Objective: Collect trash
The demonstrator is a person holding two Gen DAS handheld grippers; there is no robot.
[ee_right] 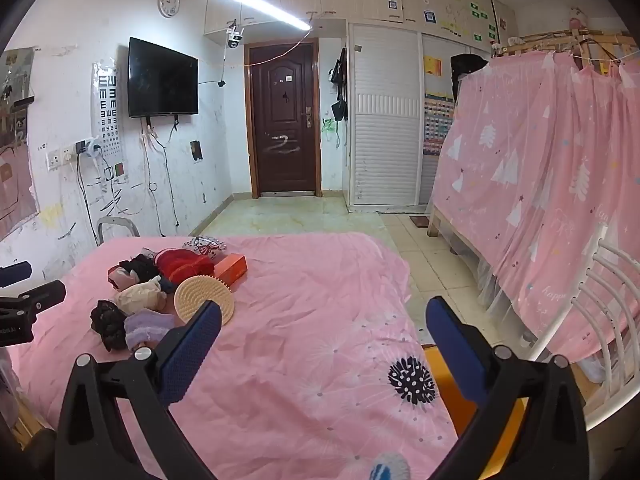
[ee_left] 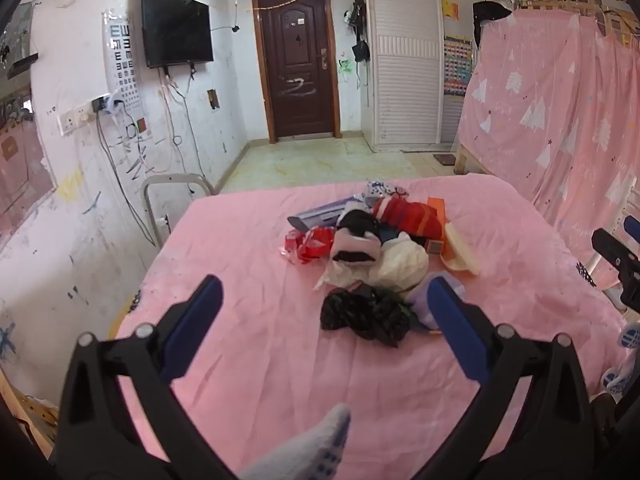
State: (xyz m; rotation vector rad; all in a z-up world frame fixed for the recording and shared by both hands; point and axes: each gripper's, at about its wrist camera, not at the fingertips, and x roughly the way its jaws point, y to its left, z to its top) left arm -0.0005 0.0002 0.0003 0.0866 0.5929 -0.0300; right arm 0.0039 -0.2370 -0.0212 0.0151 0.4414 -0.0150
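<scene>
A pile of mixed items lies on the pink bed sheet (ee_left: 248, 264): a crumpled black plastic bag (ee_left: 362, 314), a cream cloth (ee_left: 396, 260), a crumpled red wrapper (ee_left: 310, 242), a red striped sock (ee_left: 404, 210), a cream round brush (ee_left: 462, 250), an orange box (ee_left: 436, 206) and a purple fuzzy sock (ee_right: 146, 328). My left gripper (ee_left: 326, 292) is open and empty, above the sheet just in front of the black bag. My right gripper (ee_right: 324, 318) is open and empty, to the right of the pile (ee_right: 160, 284), above bare sheet. The brush (ee_right: 206, 298) sits by its left finger.
A brown door (ee_left: 298, 64), a wall TV (ee_left: 176, 26) and white wardrobe doors (ee_left: 404, 64) stand beyond the bed. A pink curtained bunk (ee_right: 540, 184) is on the right with a white railing (ee_right: 604, 300). A metal chair back (ee_left: 176, 196) stands at the bed's far left corner.
</scene>
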